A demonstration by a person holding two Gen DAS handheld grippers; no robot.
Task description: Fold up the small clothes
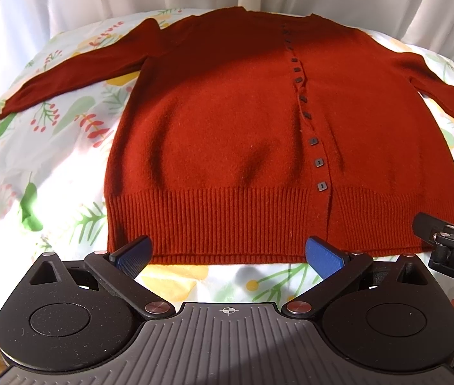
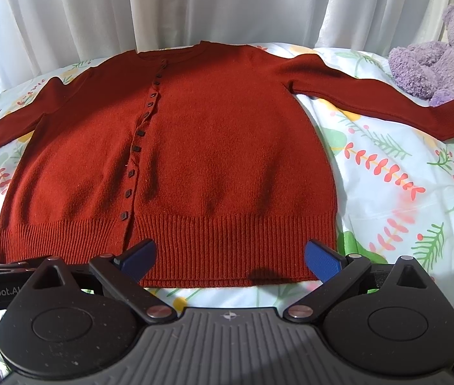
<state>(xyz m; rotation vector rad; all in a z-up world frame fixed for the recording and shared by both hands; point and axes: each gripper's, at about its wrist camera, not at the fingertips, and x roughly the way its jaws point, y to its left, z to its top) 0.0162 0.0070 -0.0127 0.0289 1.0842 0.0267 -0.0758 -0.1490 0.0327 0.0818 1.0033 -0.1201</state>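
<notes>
White bedsheet with a printed leaf-and-berry pattern (image 2: pixel 387 173) spread over the bed, white curtains (image 2: pixel 195 6) behind. Rust-red knitted cardigan (image 1: pixel 227 128) lies flat, front up, sleeves spread, row of small dark square buttons (image 1: pixel 313 141) fastened (top ones too small to confirm). Fluffy purple teddy bear (image 2: pixel 441 61) near the right cuff, possibly touching. Left gripper (image 1: pixel 227 256) and right gripper (image 2: pixel 230 258) both spread wide at the ribbed hem, grasping nothing.
</notes>
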